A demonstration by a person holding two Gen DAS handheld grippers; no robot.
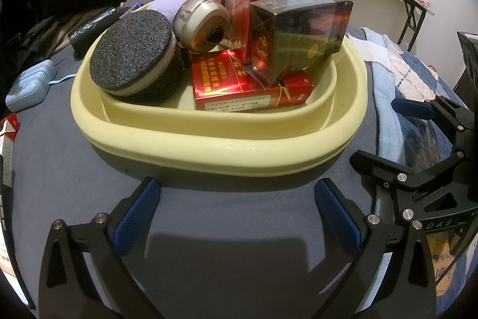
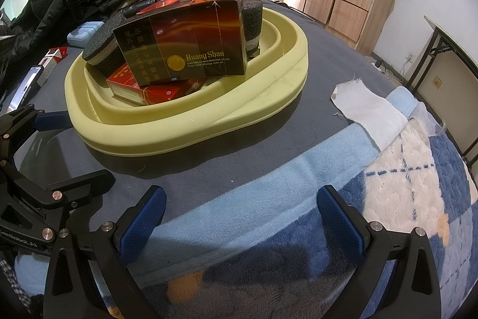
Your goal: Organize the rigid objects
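my left tool (image 1: 236, 211) and right tool (image 2: 240, 216) are both spread and empty, near the yellow basin (image 1: 209, 139) on the bed. inside it, the dark box (image 1: 298, 32) leans on red packs; light and stiff, slippery wrap, so i would grip its flat sides.

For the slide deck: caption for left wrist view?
Open left gripper faces a yellow basin packed with boxes.

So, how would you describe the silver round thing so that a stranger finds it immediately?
Look in the pale yellow basin on the grey bed. Behind the black sponge disc, left of the upright red boxes, lies a silver round gadget: the only metallic, rounded item there.
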